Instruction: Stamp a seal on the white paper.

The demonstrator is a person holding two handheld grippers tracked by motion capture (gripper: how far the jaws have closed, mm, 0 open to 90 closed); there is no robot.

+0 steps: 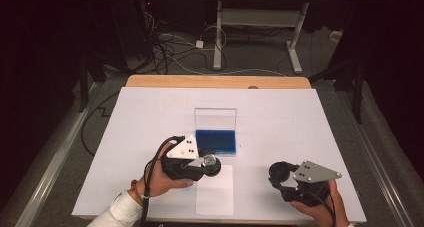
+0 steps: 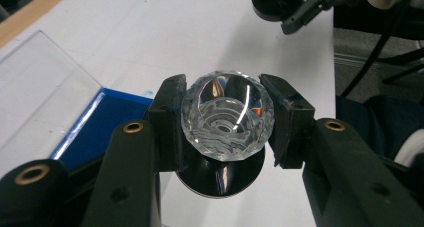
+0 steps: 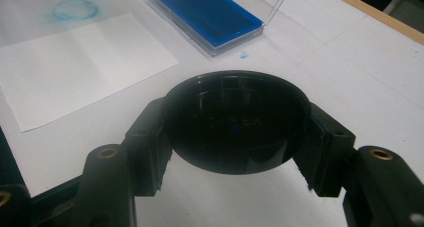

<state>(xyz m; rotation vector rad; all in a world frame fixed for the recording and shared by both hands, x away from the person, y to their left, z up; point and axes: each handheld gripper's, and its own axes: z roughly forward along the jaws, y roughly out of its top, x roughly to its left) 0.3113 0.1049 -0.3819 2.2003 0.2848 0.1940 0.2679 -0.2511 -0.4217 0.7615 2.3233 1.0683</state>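
I find my left gripper (image 2: 225,118) clamped on the clear faceted crystal-handled stamp (image 2: 226,116) beside the open blue ink pad (image 1: 216,142), my right gripper (image 3: 235,137) pinching its round black cap (image 3: 235,129); uncapping done, white paper sheet (image 1: 216,191) unstamped

Black tongs (image 1: 212,163) with brass screws; grey triangular plates; black cables; white sleeve (image 1: 116,212).

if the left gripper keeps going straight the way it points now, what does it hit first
Hedged, since depth is unclear: the left gripper, shut on a faceted glass stamp, points across bare white table toward the right gripper. The blue ink pad sits off to one side, so the way looks free until that gripper.
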